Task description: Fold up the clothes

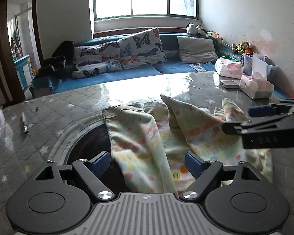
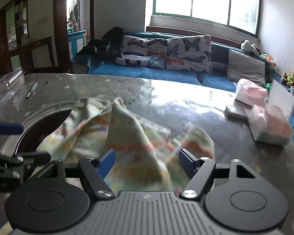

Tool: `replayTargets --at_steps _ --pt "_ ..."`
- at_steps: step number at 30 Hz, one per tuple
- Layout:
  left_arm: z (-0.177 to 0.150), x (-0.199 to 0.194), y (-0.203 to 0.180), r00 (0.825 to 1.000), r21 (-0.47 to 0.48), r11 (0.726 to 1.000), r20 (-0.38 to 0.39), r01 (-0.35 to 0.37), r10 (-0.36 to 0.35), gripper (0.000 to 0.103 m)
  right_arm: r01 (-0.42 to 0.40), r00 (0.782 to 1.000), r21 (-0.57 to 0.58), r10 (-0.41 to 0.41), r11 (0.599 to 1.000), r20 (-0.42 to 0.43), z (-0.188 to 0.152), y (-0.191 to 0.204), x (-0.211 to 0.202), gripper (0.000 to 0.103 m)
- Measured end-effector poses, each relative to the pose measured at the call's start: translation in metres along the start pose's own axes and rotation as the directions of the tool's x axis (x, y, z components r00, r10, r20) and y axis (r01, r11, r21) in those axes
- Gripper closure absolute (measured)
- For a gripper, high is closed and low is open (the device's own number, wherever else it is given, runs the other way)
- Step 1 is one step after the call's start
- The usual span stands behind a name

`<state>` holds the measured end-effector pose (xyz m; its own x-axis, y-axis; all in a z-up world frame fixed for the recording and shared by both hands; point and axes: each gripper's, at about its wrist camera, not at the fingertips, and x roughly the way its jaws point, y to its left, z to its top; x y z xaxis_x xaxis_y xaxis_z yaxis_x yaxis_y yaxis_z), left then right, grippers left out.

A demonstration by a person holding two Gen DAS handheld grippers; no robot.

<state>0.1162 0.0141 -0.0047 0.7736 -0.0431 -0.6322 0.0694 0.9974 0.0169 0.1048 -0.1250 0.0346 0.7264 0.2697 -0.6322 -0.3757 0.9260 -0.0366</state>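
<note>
A pale green garment (image 1: 158, 137) with orange and yellow prints lies crumpled on the glass-topped table; it also shows in the right wrist view (image 2: 131, 137). My left gripper (image 1: 147, 161) is open, its blue pads either side of a fold of the cloth. My right gripper (image 2: 147, 161) is open, its pads astride a raised fold. The right gripper shows in the left wrist view (image 1: 242, 119) at the right, above the garment. The left gripper shows at the left edge of the right wrist view (image 2: 12, 143).
The table (image 1: 55, 113) has a dark round recess (image 1: 90, 143) under the garment's left part. A pen (image 1: 24, 122) lies at the left. Tissue packs (image 1: 256, 86) and a small box (image 1: 228, 83) stand at the right. A blue sofa with cushions (image 1: 139, 49) is behind.
</note>
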Motion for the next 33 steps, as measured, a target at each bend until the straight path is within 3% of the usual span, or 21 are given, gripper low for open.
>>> replayTargets --at_steps 8,10,12,15,17,20,26,33 --pt "0.021 0.049 0.003 0.999 0.0 1.0 -0.047 0.004 -0.004 0.019 -0.047 0.997 -0.02 0.046 0.999 -0.069 0.02 0.002 0.065 0.04" --pt "0.024 0.059 0.004 0.998 0.004 1.0 -0.058 0.005 -0.005 0.021 -0.057 0.995 -0.009 0.056 0.998 -0.085 0.02 0.0 0.078 0.046" --pt "0.025 0.069 0.003 0.998 0.009 1.0 -0.069 0.0 0.0 0.028 -0.072 0.993 0.009 0.072 0.997 -0.094 0.019 -0.002 0.083 0.061" --pt "0.025 0.083 0.006 0.995 0.0 1.0 -0.094 -0.009 0.009 0.051 -0.08 0.994 0.028 0.082 0.996 -0.079 0.017 -0.008 0.076 0.078" --pt "0.023 0.089 0.012 0.994 -0.017 1.0 -0.108 -0.012 0.01 0.076 -0.086 0.994 0.041 0.089 0.995 -0.068 0.016 -0.011 0.072 0.088" --pt "0.02 0.087 0.021 0.994 -0.046 0.999 -0.108 -0.013 0.008 0.094 -0.095 0.994 0.06 0.099 0.994 -0.053 0.014 -0.016 0.065 0.097" --pt "0.018 0.057 0.045 0.997 -0.127 0.991 -0.069 -0.051 0.042 0.1 -0.086 0.996 0.091 0.087 0.992 -0.005 0.009 -0.03 0.042 0.099" --pt "-0.004 -0.003 0.09 0.99 -0.204 0.968 -0.018 -0.144 0.143 0.101 -0.039 0.997 0.133 0.029 0.99 0.075 -0.001 -0.052 -0.007 0.1"
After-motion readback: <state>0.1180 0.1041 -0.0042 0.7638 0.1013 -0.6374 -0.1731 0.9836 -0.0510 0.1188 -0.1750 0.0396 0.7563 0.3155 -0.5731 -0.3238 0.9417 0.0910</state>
